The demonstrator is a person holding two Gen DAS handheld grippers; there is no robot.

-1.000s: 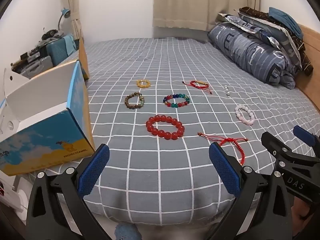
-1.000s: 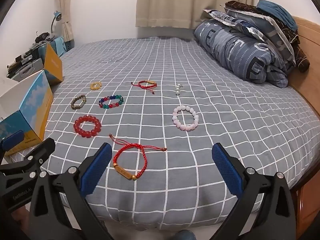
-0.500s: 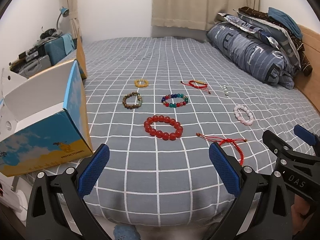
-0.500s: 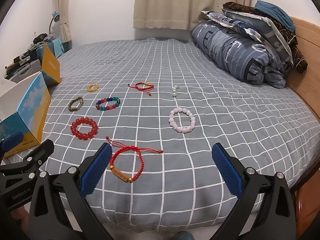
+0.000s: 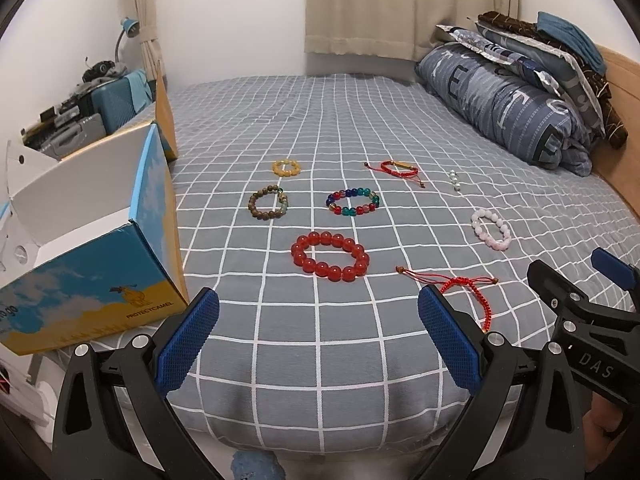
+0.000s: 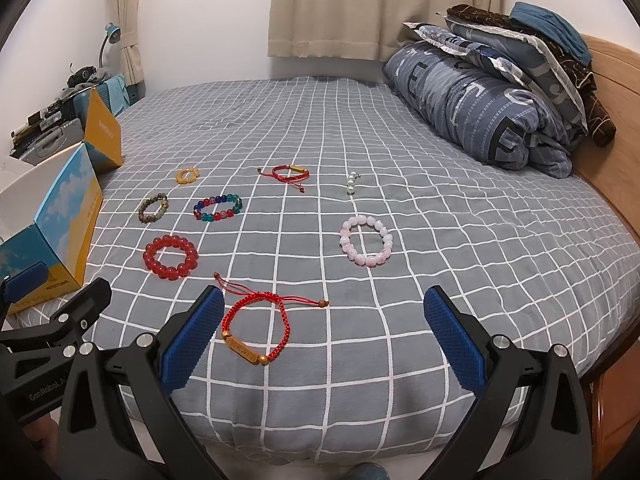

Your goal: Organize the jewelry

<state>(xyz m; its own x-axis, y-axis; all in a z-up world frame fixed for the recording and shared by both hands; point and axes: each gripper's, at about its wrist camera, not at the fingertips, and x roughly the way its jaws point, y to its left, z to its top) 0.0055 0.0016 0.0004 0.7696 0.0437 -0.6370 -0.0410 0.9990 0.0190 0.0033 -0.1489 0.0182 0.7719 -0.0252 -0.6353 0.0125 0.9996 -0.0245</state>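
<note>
So nothing's been picked up yet. Both sets of tongs are spread wide and empty, hovering over the near edge of the bed (image 5: 320, 368). Compared with a second ago the only real change is that both cameras have crept a bit closer and lower toward the jewelry; every bracelet sits exactly where it was. My read is we're at the approach stage, with the task basically at zero.

Layout: the left tongs (image 5: 318, 336) point at the big red bead bracelet (image 5: 330, 256), with the open blue-and-yellow box (image 5: 92, 280) just off to their left at the bed's edge. That box is my guess for where everything goes. The right tongs (image 6: 324, 336) have the red cord bracelet (image 6: 256, 326) lying close to their left pad, not touching as far as I can tell. It's the nearest piece, so probably first up.

Further back, all well apart from each other: the multicolour bead bracelet (image 5: 353, 202), the brown bead bracelet (image 5: 268, 202), a small yellow bead bracelet (image 5: 286, 168), a second red cord bracelet (image 5: 398, 169), the pale pink bead bracelet (image 6: 365, 246) and a little string of white pearls (image 6: 351, 182).

That cord one is thin and floppy on soft bedding, so the tongs will likely need to press into the sheet a bit to pinch it.
</note>
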